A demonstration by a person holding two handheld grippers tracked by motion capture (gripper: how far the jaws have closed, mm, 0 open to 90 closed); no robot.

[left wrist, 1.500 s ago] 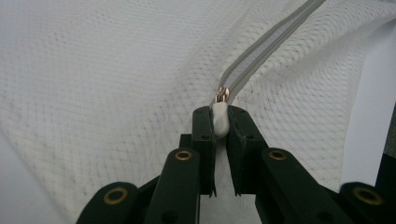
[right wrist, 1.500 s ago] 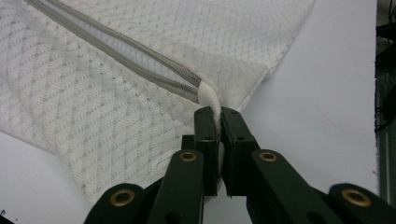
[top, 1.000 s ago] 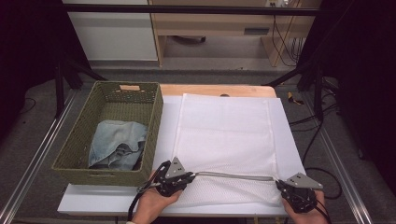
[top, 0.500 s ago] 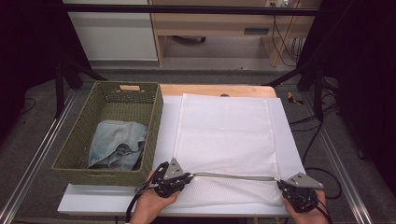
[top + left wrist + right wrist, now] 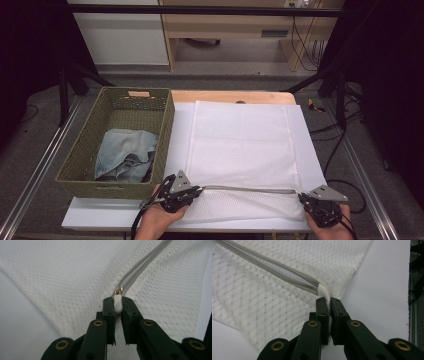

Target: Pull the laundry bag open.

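A white mesh bag [image 5: 240,145] lies flat on the white table, with its grey zipper [image 5: 250,189] running along the near edge. My left gripper [image 5: 197,189] is at the zipper's left end, shut on the small white zipper pull [image 5: 117,302]. The metal slider shows just beyond its jaws. My right gripper [image 5: 302,196] is at the zipper's right end, shut on the white fabric end tab [image 5: 323,292] at the bag's corner. The zipper [image 5: 274,267] stretches taut between the two grippers, with the bag's mesh [image 5: 62,277] spreading out past the left jaws.
A green woven basket [image 5: 120,100] stands left of the bag and holds folded blue jeans [image 5: 122,157]. Its near wall is close to my left hand. A wooden board edge [image 5: 225,96] shows behind the bag. The table's right edge lies just past my right gripper.
My left gripper has edged slightly to the left with the zipper pull in it. The right gripper has stayed in place.
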